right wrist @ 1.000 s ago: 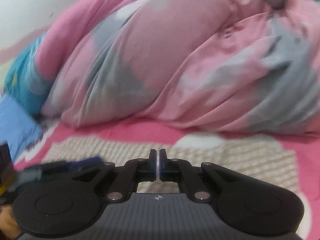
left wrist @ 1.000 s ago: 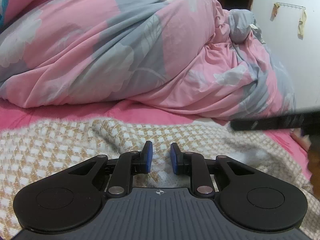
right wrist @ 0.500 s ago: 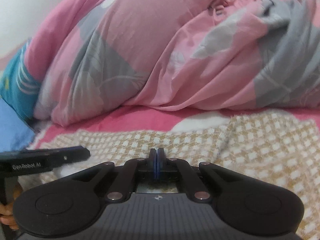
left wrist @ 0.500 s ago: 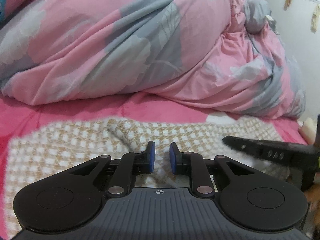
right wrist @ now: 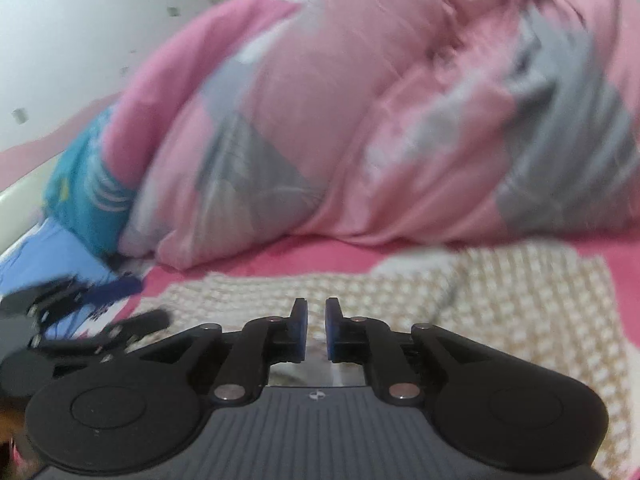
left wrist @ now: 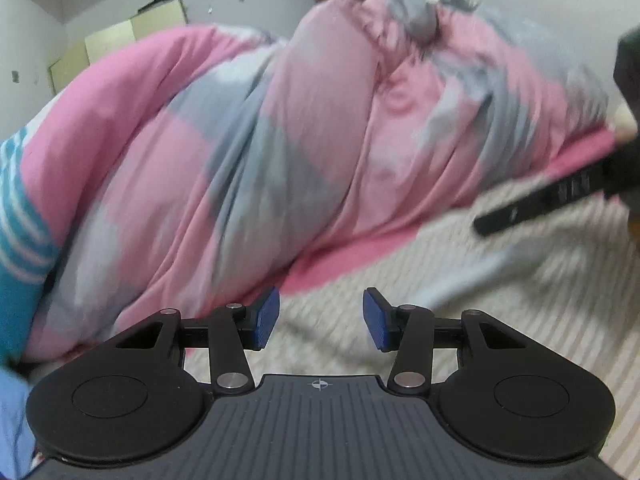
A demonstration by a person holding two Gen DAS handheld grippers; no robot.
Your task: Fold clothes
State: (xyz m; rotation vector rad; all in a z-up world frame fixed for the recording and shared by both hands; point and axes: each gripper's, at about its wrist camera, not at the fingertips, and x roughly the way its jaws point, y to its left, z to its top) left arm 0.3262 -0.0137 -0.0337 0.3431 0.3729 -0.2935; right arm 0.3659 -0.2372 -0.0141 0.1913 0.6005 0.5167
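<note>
Beige-and-white checked garment (right wrist: 520, 300) flat on pink sheet

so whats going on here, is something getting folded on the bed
A person holds a gripper in each hand over a beige checked garment spread on the pink bedsheet, in front of a heaped pink and grey duvet. The left gripper is open wide and the right gripper is slightly open; neither holds any cloth. Both views are motion-blurred, so no fold is under way just now.

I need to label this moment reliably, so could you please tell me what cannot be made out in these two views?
- Left wrist view: motion blur smears the checked garment, so its folds are unreadable.
- Right wrist view: the left gripper is blurred and cut off by the left edge.
- Right wrist view: the right gripper body hides the garment's near edge.
</note>
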